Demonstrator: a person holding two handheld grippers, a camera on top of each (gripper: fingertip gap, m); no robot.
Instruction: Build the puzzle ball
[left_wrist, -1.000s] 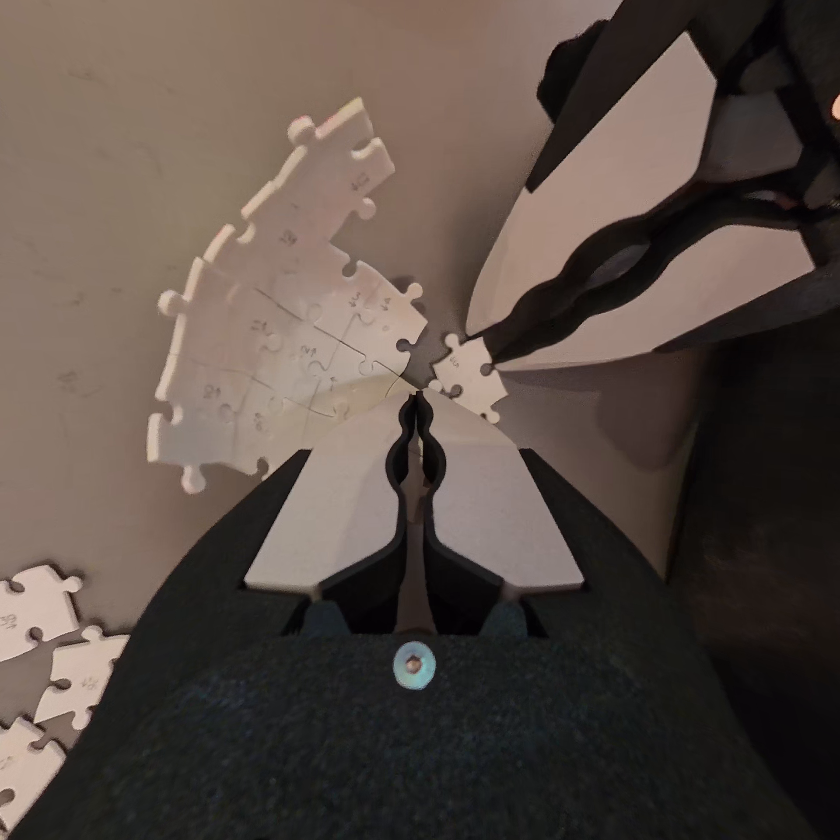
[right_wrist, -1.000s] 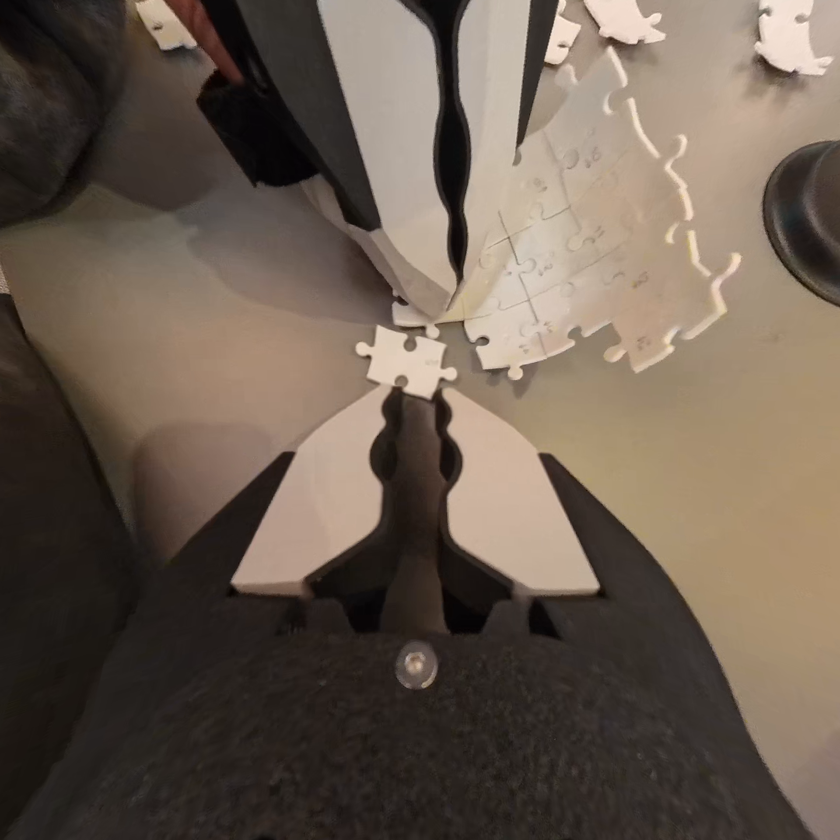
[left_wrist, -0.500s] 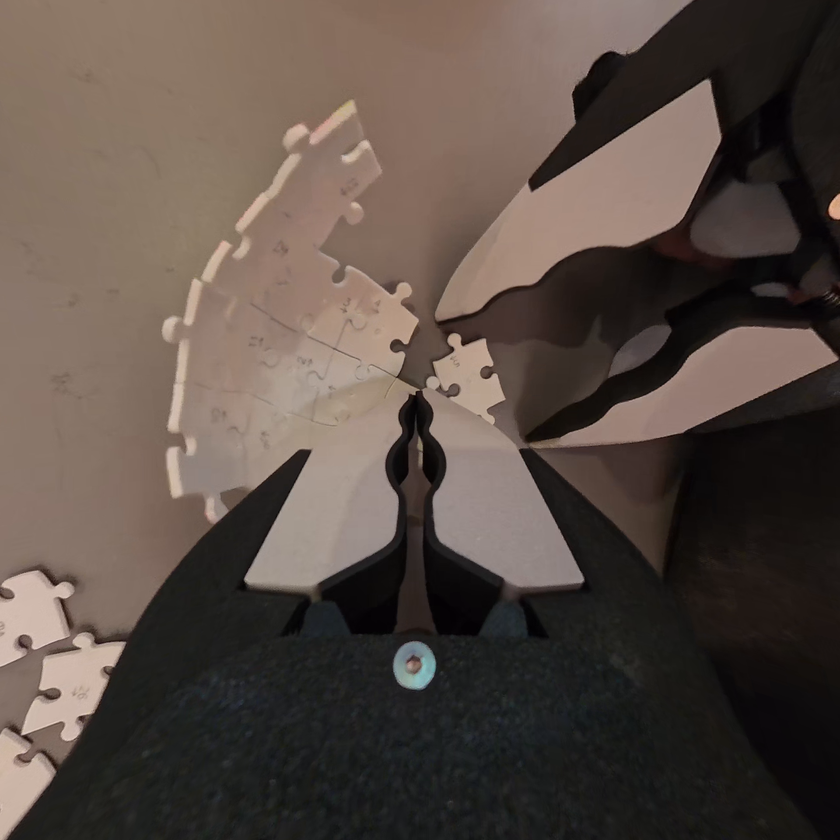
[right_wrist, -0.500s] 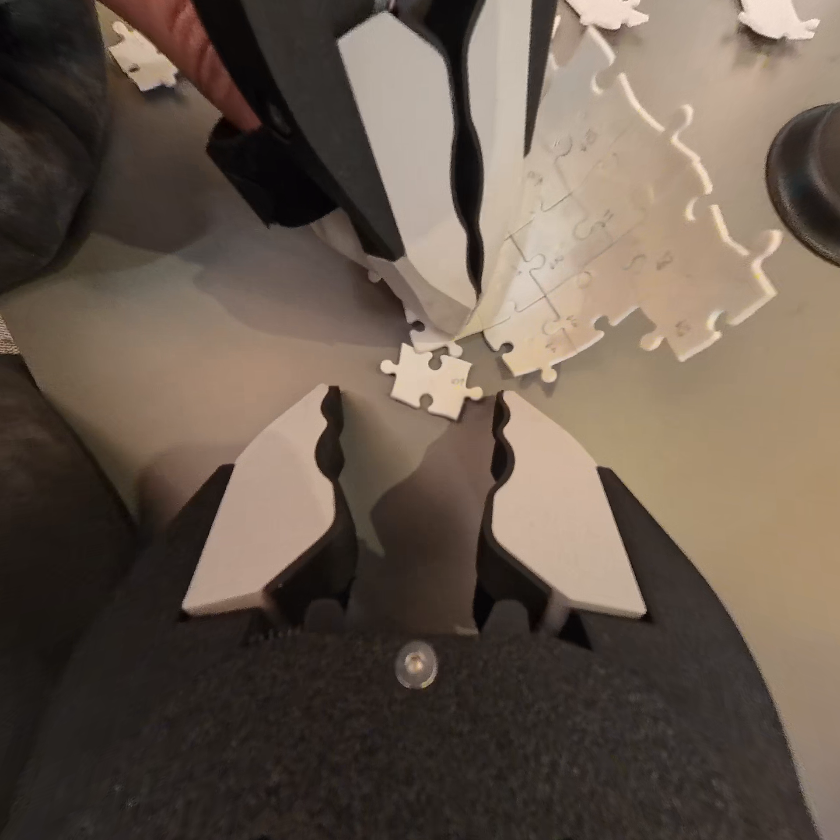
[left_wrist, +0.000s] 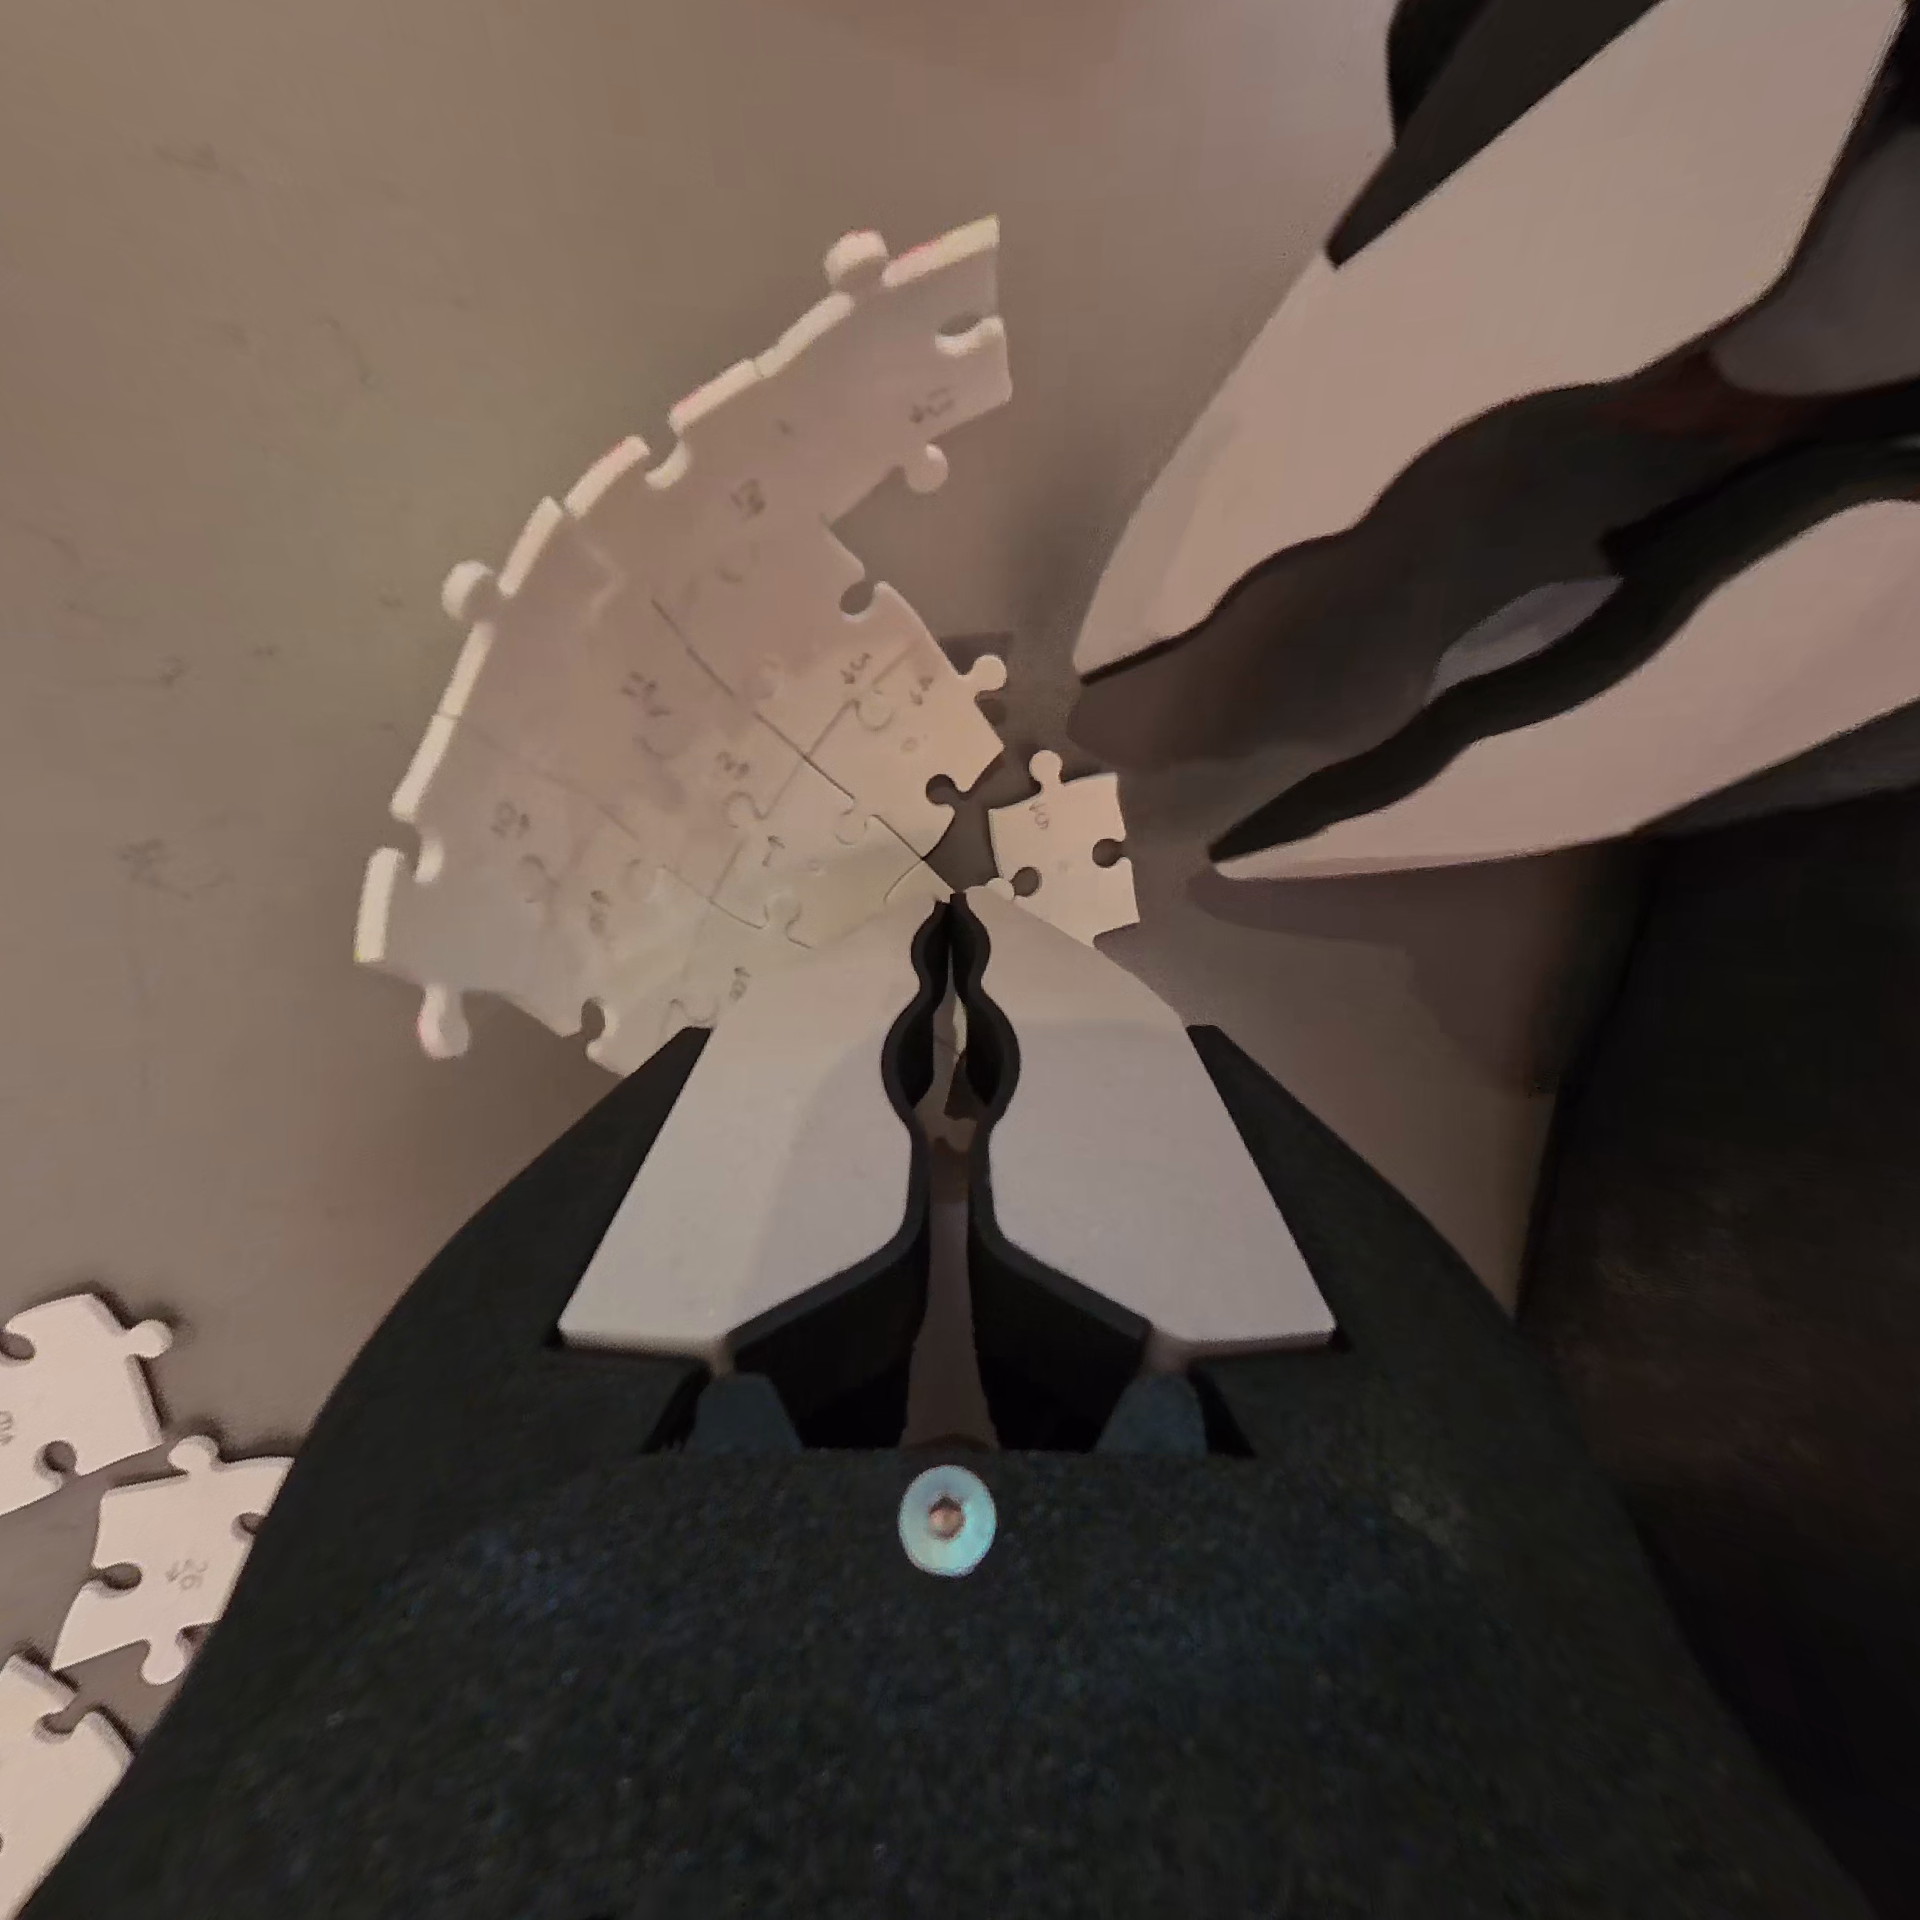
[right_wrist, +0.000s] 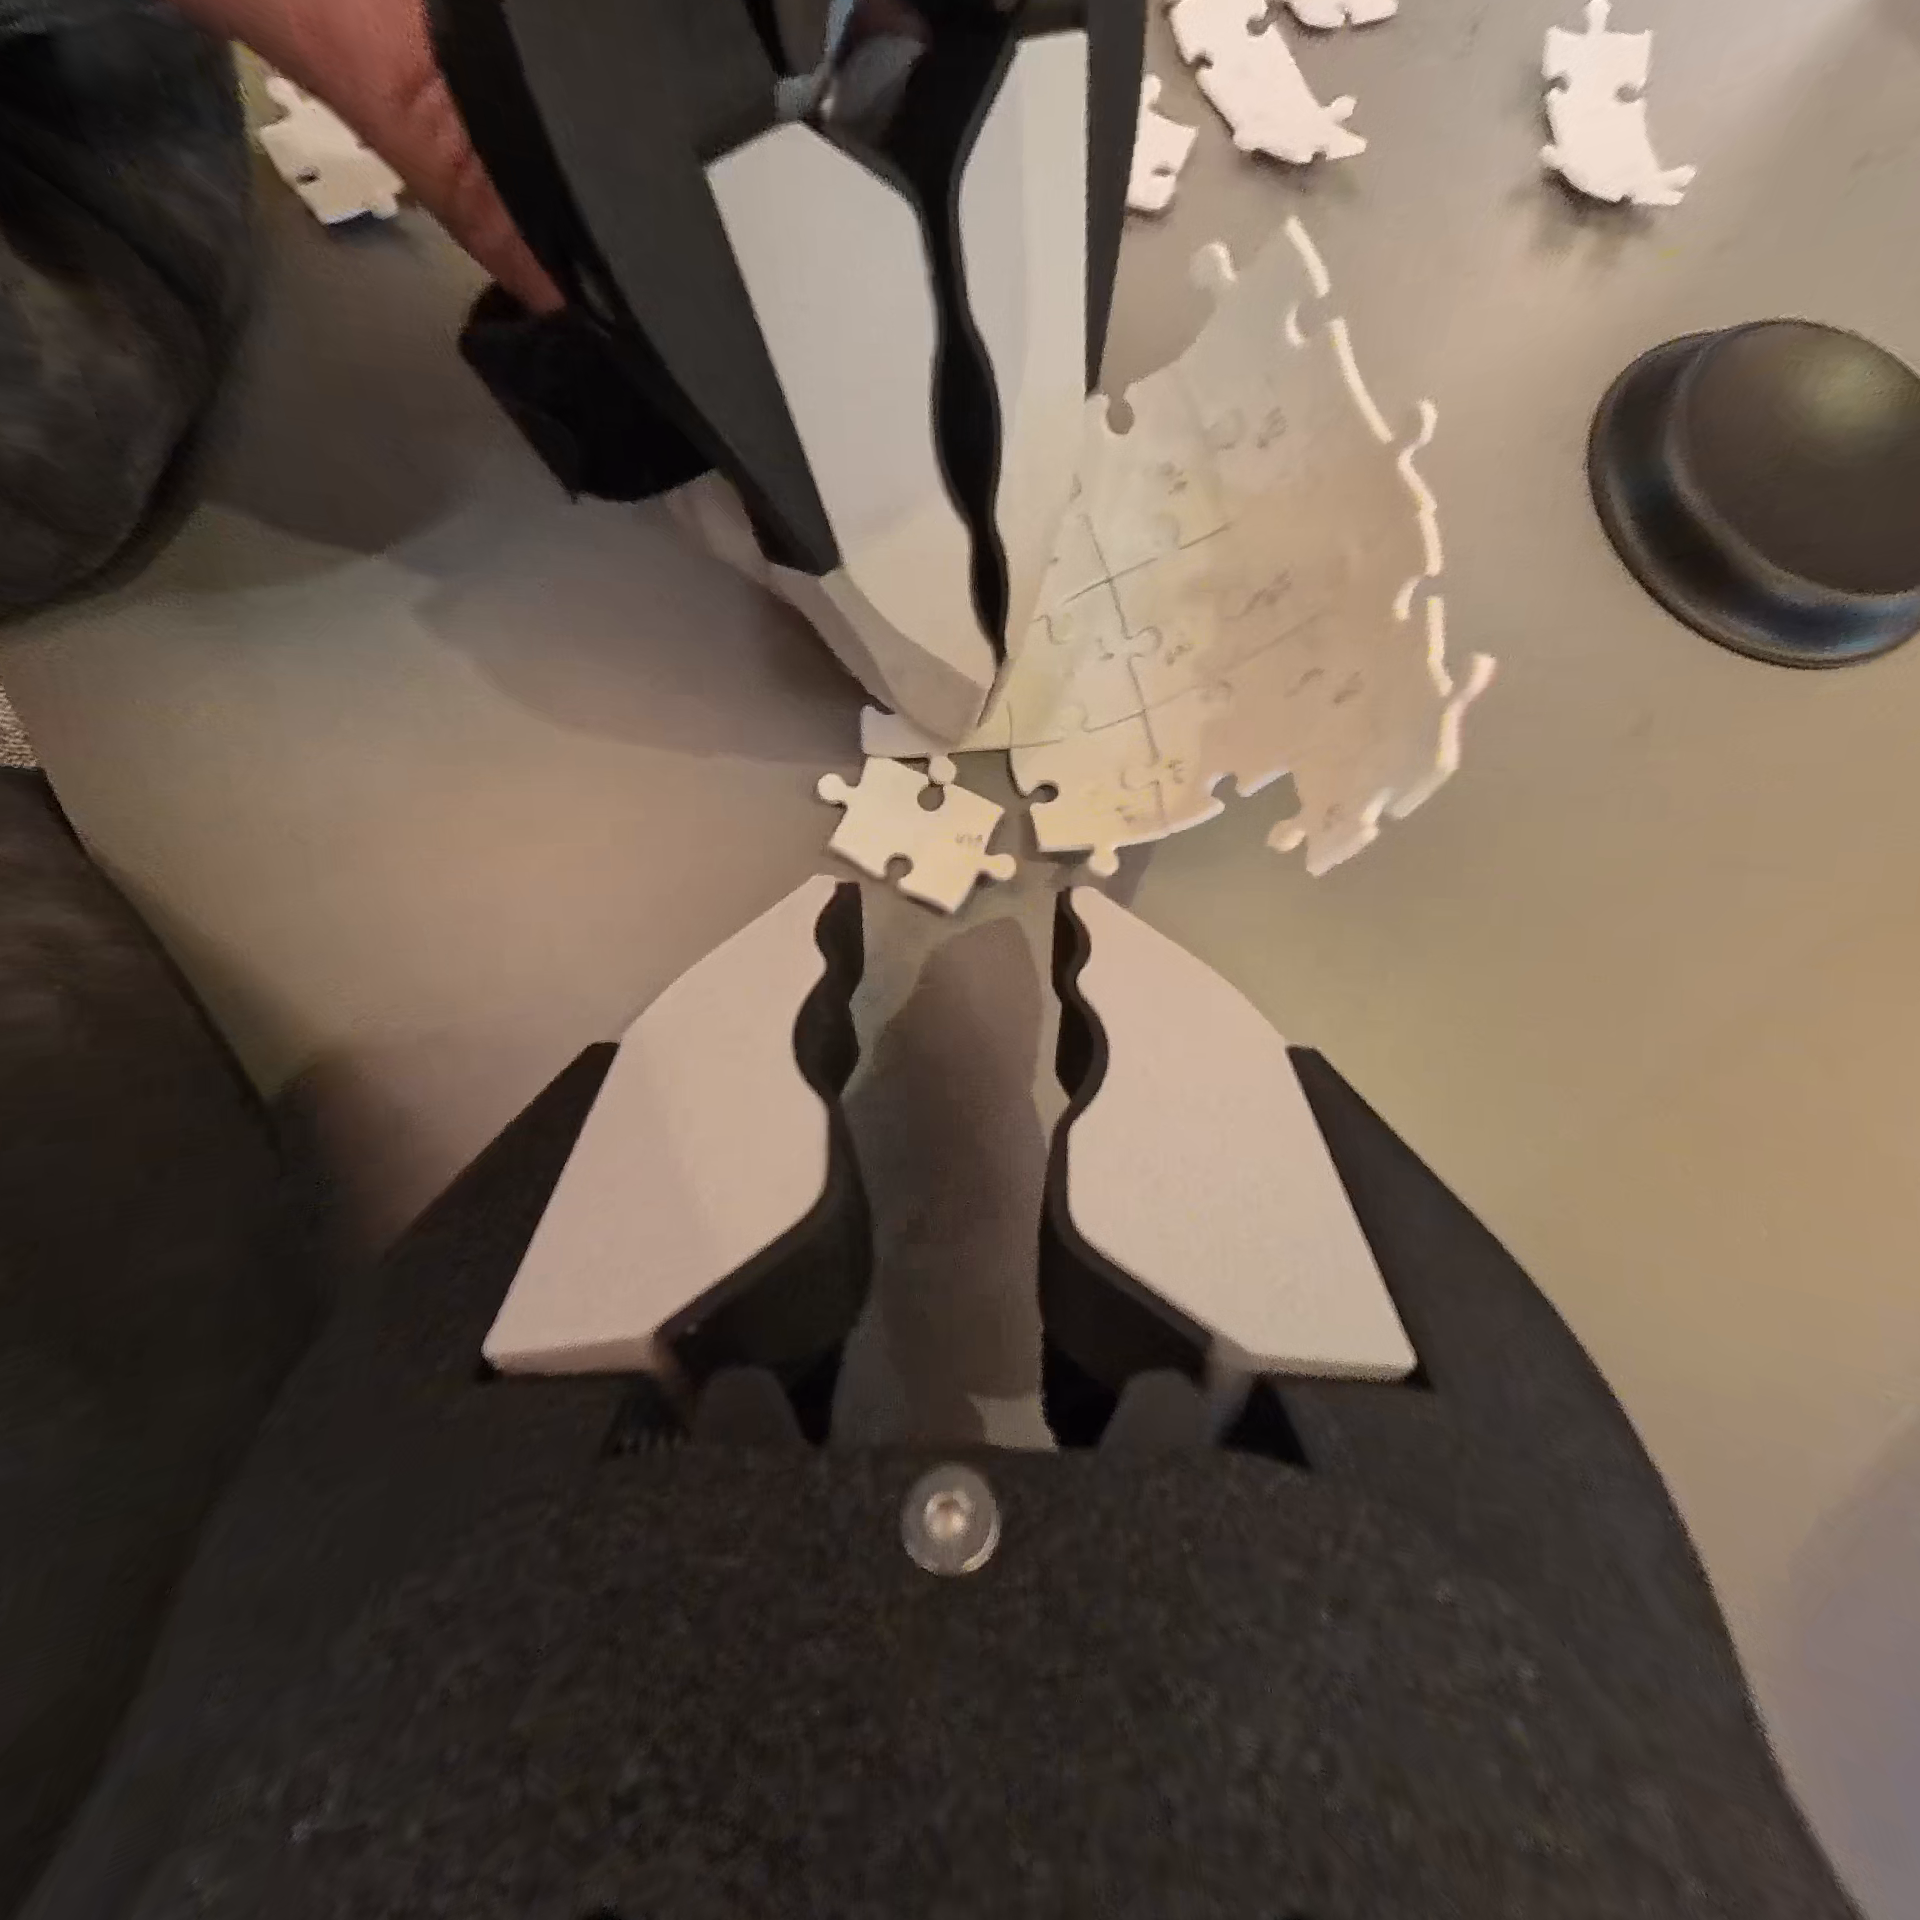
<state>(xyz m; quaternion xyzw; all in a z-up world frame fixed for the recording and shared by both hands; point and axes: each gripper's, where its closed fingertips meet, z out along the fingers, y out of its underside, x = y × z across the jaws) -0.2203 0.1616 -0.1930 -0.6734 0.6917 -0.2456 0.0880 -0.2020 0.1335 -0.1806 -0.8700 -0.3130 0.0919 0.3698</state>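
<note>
A curved white section of joined puzzle pieces (left_wrist: 675, 727) fans out up and left from my left gripper (left_wrist: 954, 904), which is shut on its narrow tip. The section also shows in the right wrist view (right_wrist: 1226, 644), beside the left gripper (right_wrist: 992, 696). A single white piece (left_wrist: 1065, 868) sits right at that tip; I cannot tell whether it is locked in. My right gripper (right_wrist: 958, 899) is open and empty, with its fingertips just short of the single piece (right_wrist: 914, 831). The right gripper also shows in the left wrist view (left_wrist: 1148, 769).
Loose white pieces lie at the lower left of the left wrist view (left_wrist: 156, 1558) and at the top of the right wrist view (right_wrist: 1278, 94). A black dome-shaped object (right_wrist: 1766, 488) stands on the grey table (right_wrist: 1558, 1143). Dark fabric (right_wrist: 104, 1039) borders the table edge. Across from one pair of fingers to the other is roughly 4 cm. The black dome-shaped object (right_wrist: 1766, 488) is about 20 cm from both grippers' fingertips.
My right gripper let go of the single piece, opened wide, then narrowed somewhat. The piece stays by the section's tip. The held section has turned a little.
</note>
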